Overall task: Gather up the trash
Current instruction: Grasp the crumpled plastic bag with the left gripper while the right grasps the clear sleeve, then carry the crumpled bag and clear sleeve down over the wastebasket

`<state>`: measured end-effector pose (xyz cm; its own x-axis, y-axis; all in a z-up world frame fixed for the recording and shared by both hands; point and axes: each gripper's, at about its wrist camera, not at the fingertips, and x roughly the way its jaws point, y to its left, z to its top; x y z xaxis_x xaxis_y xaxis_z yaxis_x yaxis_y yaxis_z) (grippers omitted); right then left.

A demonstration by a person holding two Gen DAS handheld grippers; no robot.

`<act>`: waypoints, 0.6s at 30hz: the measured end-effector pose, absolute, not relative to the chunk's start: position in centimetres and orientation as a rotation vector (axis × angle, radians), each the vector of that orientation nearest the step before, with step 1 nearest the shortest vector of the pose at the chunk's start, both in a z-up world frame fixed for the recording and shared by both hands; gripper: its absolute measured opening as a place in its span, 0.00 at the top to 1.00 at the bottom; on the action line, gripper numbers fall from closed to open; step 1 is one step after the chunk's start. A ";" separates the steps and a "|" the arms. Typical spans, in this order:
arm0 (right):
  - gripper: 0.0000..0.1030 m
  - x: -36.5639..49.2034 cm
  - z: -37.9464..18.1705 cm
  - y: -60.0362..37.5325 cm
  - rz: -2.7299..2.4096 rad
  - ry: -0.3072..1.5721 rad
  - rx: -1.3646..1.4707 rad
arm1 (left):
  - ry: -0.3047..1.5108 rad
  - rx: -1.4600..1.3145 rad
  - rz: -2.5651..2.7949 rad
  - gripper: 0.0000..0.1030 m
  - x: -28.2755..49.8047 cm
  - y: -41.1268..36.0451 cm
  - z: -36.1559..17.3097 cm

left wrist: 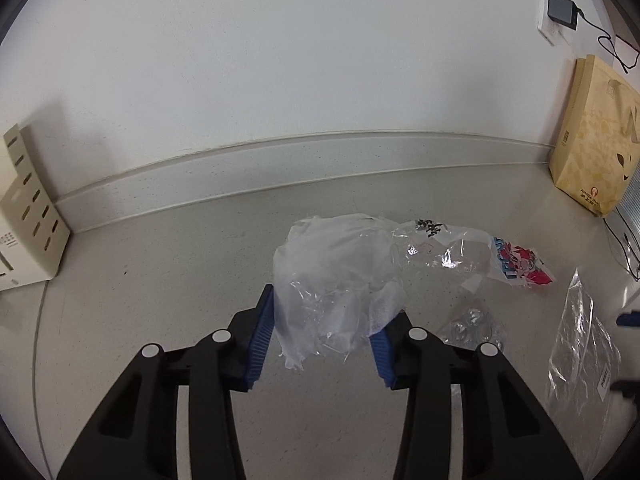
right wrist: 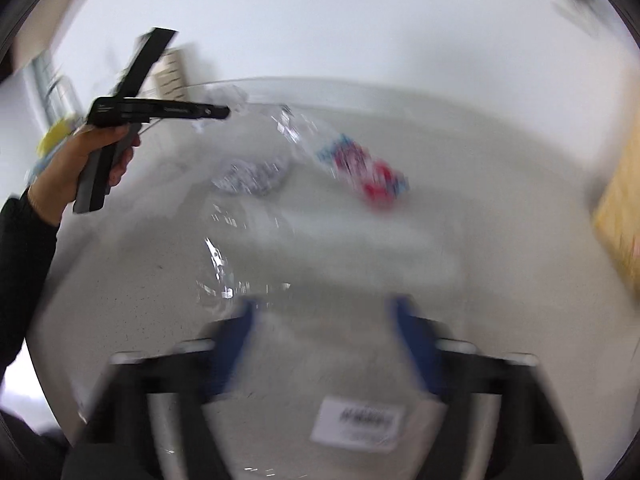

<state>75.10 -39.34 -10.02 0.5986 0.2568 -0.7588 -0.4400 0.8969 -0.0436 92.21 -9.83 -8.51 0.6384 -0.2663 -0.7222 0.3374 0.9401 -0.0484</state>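
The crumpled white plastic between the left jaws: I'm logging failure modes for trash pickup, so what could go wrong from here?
1. The white plastic wad bulges well beyond the left gripper jaws, which look spread, so a close may catch only an edge and slip.
2. The clear printed wrapper touches the wad and may drag along.
3. The right wrist view is motion-blurred, so the right gripper may miss the clear bag.

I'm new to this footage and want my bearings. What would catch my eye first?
The crumpled whitish plastic bag sits between the blue pads of the left gripper, mid-counter. Just right of it lies a clear wrapper with red and blue print. A tan paper bag stands against the wall at far right.
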 end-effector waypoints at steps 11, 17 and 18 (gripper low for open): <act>0.17 77.4 -10.8 -27.1 0.189 0.885 -0.438 | 0.784 0.013 -0.349 0.57 91.4 -6.8 -6.8; 0.17 79.0 -12.4 -23.9 0.083 0.942 -0.485 | 0.772 -0.022 -0.374 0.57 92.0 -7.3 -5.4; 0.20 79.3 -12.5 -23.8 0.064 0.951 -0.483 | 0.766 -0.027 -0.376 0.57 91.9 -7.2 -5.2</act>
